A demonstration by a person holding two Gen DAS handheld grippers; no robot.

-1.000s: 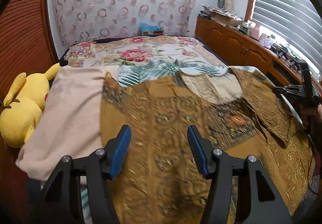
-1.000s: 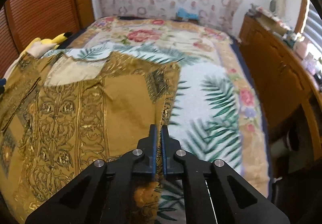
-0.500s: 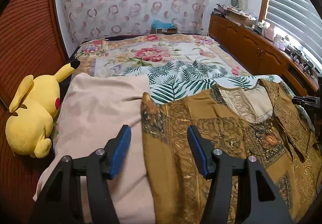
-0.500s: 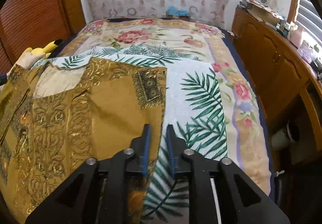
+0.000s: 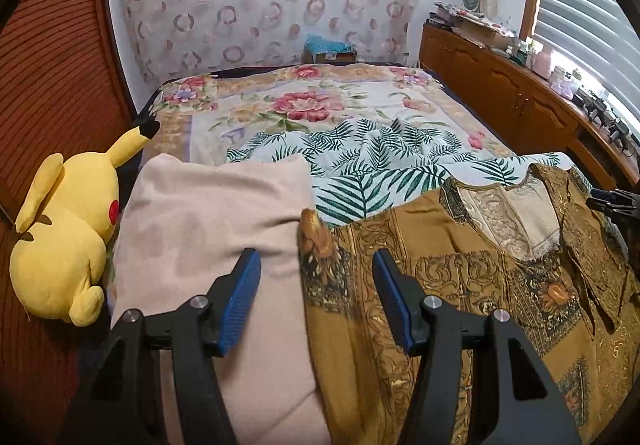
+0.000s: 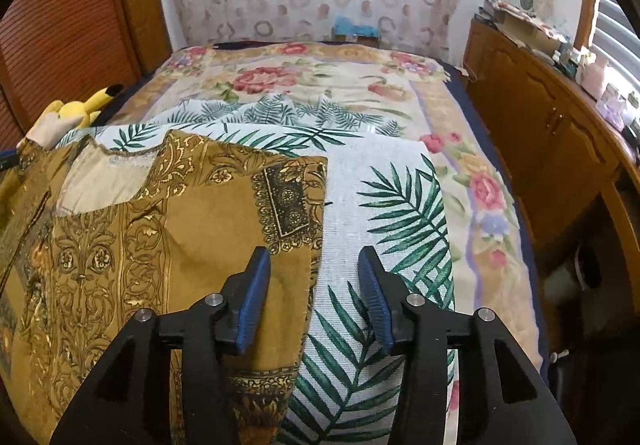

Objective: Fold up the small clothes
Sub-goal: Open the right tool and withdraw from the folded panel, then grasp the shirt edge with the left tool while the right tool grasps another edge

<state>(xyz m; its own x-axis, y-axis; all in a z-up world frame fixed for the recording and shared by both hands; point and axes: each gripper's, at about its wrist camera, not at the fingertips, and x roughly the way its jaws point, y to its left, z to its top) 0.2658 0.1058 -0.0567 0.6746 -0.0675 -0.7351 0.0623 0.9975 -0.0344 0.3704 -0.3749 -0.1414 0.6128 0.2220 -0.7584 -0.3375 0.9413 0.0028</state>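
Observation:
A mustard-gold patterned shirt (image 5: 460, 285) lies spread flat on the bed, collar toward the far side. In the right wrist view the same shirt (image 6: 160, 245) fills the left half, its right edge running down between the fingers. My left gripper (image 5: 316, 297) is open above the shirt's left edge, where it borders a folded beige cloth (image 5: 208, 229). My right gripper (image 6: 314, 297) has its jaws opening; the shirt's right edge lies under the gap and the pads do not press on it.
A yellow plush toy (image 5: 64, 241) lies at the bed's left side against a wooden wall. A palm-leaf cloth (image 6: 380, 225) and floral bedspread (image 5: 300, 105) cover the bed. Wooden cabinets (image 6: 540, 125) with clutter on top run along the right.
The right gripper went from shut on the shirt's edge to open, letting the edge drop flat. The left gripper shifted left to the shirt's left edge, bringing the beige cloth and plush toy further into view.

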